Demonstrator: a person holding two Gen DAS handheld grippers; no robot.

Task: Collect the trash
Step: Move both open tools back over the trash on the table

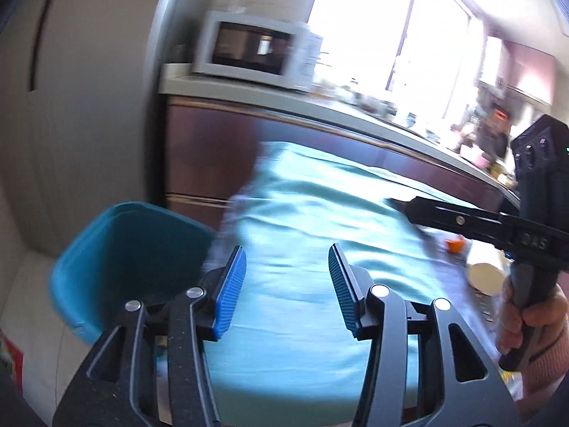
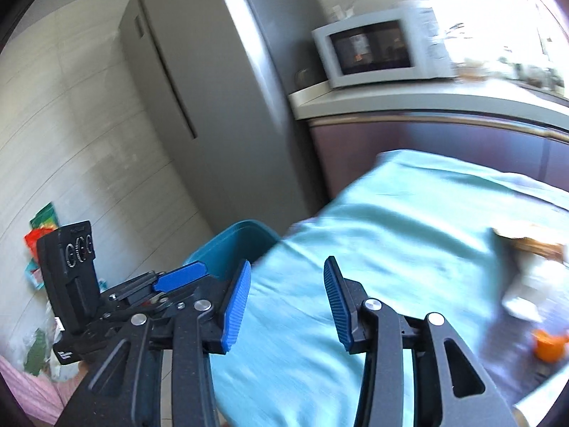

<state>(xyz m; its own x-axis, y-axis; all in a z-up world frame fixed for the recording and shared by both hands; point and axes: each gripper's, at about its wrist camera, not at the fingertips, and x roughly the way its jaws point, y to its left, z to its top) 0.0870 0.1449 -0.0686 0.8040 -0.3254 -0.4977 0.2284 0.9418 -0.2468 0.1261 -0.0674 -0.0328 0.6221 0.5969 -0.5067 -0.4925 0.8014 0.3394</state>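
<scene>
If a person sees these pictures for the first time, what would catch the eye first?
The light teal cloth over the table fills the middle of both views. A blue bin stands on the floor at the table's left end, and a white microwave sits on the counter behind. Both grippers, left gripper and right gripper, are open and empty.

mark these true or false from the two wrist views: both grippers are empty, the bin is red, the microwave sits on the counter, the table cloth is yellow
1. Both grippers are empty: true. The left gripper and right gripper stand open with nothing between the pads.
2. The bin is red: false. The bin is blue.
3. The microwave sits on the counter: true.
4. The table cloth is yellow: false. The cloth is light teal.
</scene>
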